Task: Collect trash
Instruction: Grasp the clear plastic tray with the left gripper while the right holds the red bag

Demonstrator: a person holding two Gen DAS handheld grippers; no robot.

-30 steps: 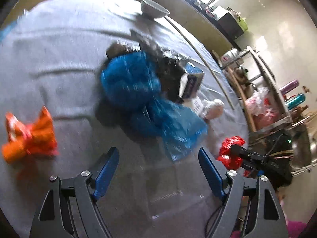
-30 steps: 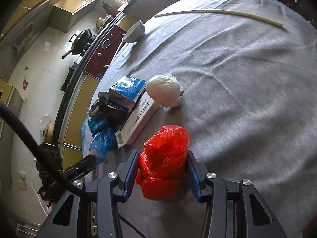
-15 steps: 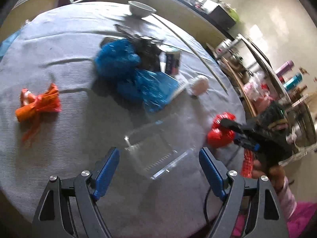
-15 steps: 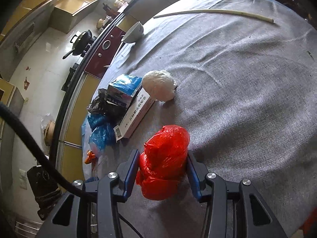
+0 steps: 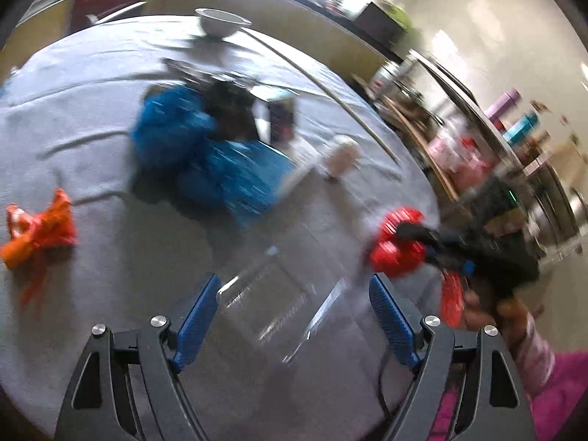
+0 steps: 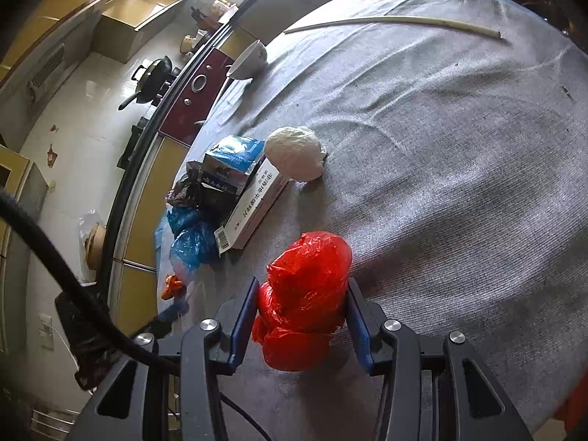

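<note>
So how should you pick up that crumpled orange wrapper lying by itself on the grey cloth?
Probably pinch the orange wrapper at its narrow twisted middle, coming straight down from above. It flares at both ends and lies flat on the grey cloth, so the waist looks like the thinnest, firmest spot, and nothing crowds it.

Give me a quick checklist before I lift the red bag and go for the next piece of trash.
1. Right gripper closed on red bag: ok, both pads press its sides.
2. Red bag free of the white box: ok, a gap shows between them.
3. Left gripper open: ok, jaws wide.
4. Clear sheet between the left jaws gripped: not ok, pads do not touch it.
5. Other trash still on the cloth: not ok, orange wrapper, blue bags and white ball remain.
6. Bin in reach: cannot tell, none in view.
</note>
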